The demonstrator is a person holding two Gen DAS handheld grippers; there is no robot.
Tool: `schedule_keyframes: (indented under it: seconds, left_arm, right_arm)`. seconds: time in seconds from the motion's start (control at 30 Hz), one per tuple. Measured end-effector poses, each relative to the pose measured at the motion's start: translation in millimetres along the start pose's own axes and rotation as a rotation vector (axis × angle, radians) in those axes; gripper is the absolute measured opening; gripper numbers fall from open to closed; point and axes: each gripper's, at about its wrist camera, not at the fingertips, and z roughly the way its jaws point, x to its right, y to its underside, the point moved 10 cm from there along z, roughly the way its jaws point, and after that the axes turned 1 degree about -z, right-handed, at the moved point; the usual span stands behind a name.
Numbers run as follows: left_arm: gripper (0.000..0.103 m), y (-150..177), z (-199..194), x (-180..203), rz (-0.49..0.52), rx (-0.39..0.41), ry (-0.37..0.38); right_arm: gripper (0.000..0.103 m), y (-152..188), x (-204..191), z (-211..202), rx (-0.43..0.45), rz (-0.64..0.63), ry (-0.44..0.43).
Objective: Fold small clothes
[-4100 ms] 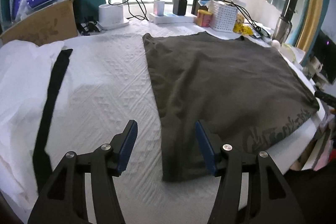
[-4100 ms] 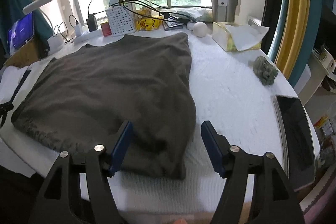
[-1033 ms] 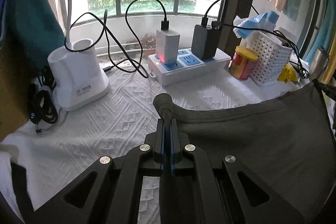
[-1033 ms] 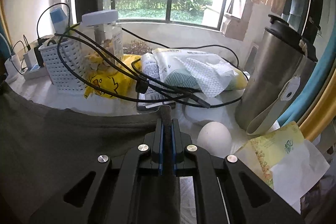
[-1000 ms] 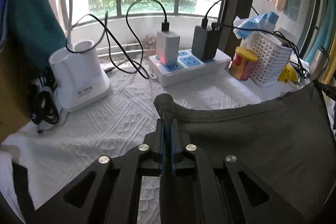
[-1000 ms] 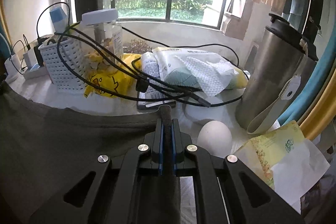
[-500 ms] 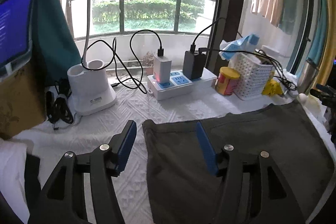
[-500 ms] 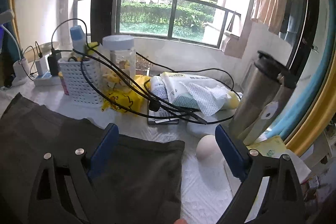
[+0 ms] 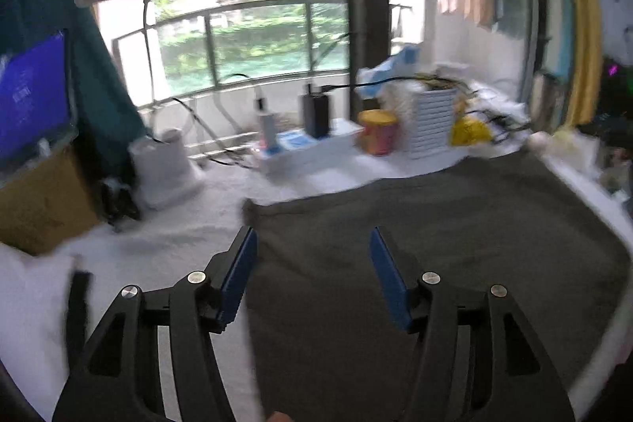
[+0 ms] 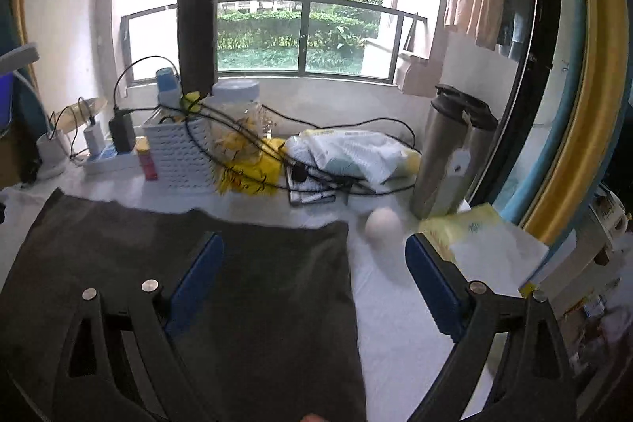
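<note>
A dark olive garment (image 9: 435, 232) lies folded flat on the white textured cloth; its far edge runs across both views. My left gripper (image 9: 312, 273) hangs open above the garment's left far corner, nothing between its blue pads. In the right wrist view the same garment (image 10: 253, 287) fills the lower left, its right far corner near a white ball (image 10: 383, 224). My right gripper (image 10: 314, 279) is wide open over that right edge, holding nothing.
A power strip with chargers (image 9: 304, 141), a white basket (image 10: 178, 161), a clear jar (image 10: 237, 129), a steel flask (image 10: 451, 153), cables and a tissue pack (image 10: 486, 240) line the far edge. A cardboard box with a screen (image 9: 35, 161) and a black strap (image 9: 77, 311) sit left.
Both grippers were shut on the garment's far corners; they have let go, opened wide and pulled back and up. The garment now lies flat.
</note>
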Motion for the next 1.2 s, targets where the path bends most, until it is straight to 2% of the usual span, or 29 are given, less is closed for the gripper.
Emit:
schedule_keyframes:
  seconds: [0.1,0.23,0.37,0.5,0.6,0.77,0.97,1.07,1.2]
  left_arm:
    - [0.063,10.7,-10.1,13.4,-0.035,0.001,0.048]
    - [0.063,32.4,-17.3,31.5,-0.051,-0.058,0.122]
    - [0.063,53.0,-25.3,41.7,-0.005,-0.093,0.108]
    - [0.063,68.5,-38.6,51.5,-0.017,-0.102,0.163]
    - [0.063,77.9,-47.2,59.3,0.005,-0.108,0.173]
    - [0.063,94.1,-53.7,62.2,0.038,-0.144,0.141]
    - [0.063,102.6,-60.0,73.3,-0.002,-0.153,0.178]
    - [0.063,101.3,-62.8,80.5,-0.016,-0.141,0.187]
    - [0.063,98.0,-62.5,82.4,-0.033,-0.134,0.179]
  right_arm:
    - [0.093,15.3,-5.7,-10.3,-0.021,0.020,-0.013]
    - [0.093,36.4,-15.2,-24.2,-0.044,0.027,-0.021]
    - [0.093,55.0,-21.3,-36.9,-0.060,0.034,-0.013]
    - [0.093,76.7,-29.2,-47.8,-0.096,-0.010,-0.011]
    - [0.093,94.2,-27.9,-55.4,-0.123,-0.052,0.011]
    - [0.093,129.9,-19.9,-69.2,-0.169,-0.041,0.012]
    - [0.093,172.5,-16.4,-84.0,-0.199,0.064,-0.050]
    - [0.102,191.7,-11.2,-90.4,-0.214,0.139,-0.066]
    - [0.102,214.5,-0.5,-99.5,-0.238,0.264,-0.094]
